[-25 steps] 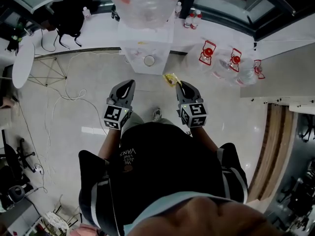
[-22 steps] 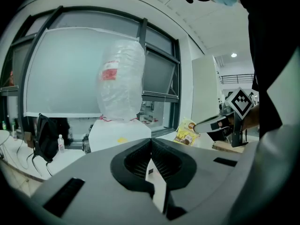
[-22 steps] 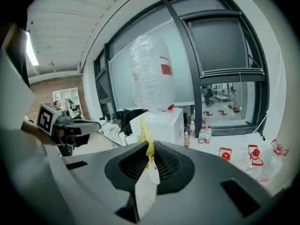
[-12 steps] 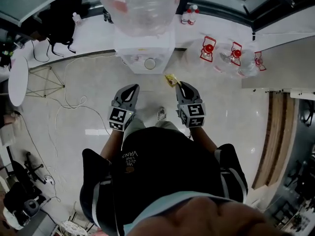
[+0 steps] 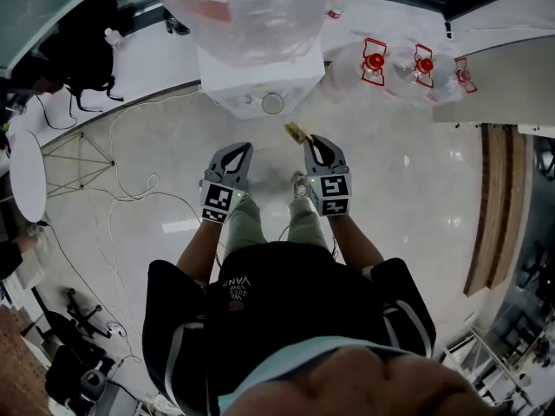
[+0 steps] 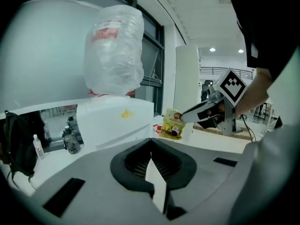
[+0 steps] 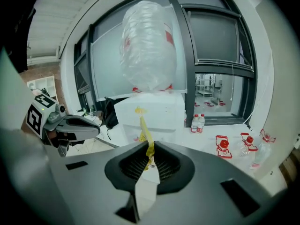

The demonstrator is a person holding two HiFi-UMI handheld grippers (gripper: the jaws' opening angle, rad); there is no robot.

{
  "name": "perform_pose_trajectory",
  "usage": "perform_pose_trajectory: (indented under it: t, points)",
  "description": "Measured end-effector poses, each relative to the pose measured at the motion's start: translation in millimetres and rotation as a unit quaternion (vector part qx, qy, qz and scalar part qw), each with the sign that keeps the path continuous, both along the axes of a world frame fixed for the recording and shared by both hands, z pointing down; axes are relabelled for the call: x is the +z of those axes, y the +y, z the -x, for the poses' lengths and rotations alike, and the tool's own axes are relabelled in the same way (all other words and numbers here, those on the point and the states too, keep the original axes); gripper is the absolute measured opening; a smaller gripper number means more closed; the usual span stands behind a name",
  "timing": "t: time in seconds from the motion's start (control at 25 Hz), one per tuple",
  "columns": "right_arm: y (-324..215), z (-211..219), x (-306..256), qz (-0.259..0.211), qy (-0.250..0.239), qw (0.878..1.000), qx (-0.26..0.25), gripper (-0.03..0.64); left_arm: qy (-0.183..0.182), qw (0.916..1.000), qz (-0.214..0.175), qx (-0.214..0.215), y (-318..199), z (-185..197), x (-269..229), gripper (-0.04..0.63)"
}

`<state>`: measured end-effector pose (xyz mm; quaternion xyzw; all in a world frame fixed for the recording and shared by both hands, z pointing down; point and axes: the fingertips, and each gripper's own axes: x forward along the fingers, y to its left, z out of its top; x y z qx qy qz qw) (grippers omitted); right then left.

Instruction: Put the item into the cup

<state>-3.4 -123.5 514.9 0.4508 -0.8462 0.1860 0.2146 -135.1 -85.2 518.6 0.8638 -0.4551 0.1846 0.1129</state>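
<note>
**One packet, one cup, and the cup lies straight ahead**

Your right gripper (image 5: 314, 139) has its jaws closed on a thin yellow snack packet (image 5: 297, 132). The right gripper view shows the packet edge-on, pinched low down, with its long axis standing up out of the jaws. From the head view it sticks out past the tips, forward and slightly towards your left.

Your left gripper (image 5: 240, 148) has its jaws together with nothing between them. It hangs beside the right one at about the same reach.

The small round white thing on the front ledge of the water dispenser (image 5: 251, 81) is most likely the cup (image 5: 272, 103). It sits ahead of both grippers, roughly between their two lines and well apart from the packet.

Since the loaded hand is your right, the move I'd judge next is forward and a little leftward. Bring the packet's long axis upright over the mouth before letting go.
</note>
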Motion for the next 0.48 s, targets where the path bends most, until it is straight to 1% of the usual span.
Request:
perform_pose_trajectory:
  t: [0.16,0.32,0.48]
  points:
    - [-16.3,11.6,42.1,0.005,0.025,1.0,0.006,0.06,-0.005,0.9997,0.007,0.023,-16.9,7.5,41.4,0.02]
    - [-34.8,23.3,78.8,0.004,0.047,0.999,0.009,0.06,-0.001,0.9991,0.01,0.042,-33.3,11.3,80.5,0.02]
    - [-48.4,31.1,113.5,0.001,0.068,0.998,0.008,0.06,-0.016,0.998,0.013,0.061,-49.7,13.7,126.3,0.021]
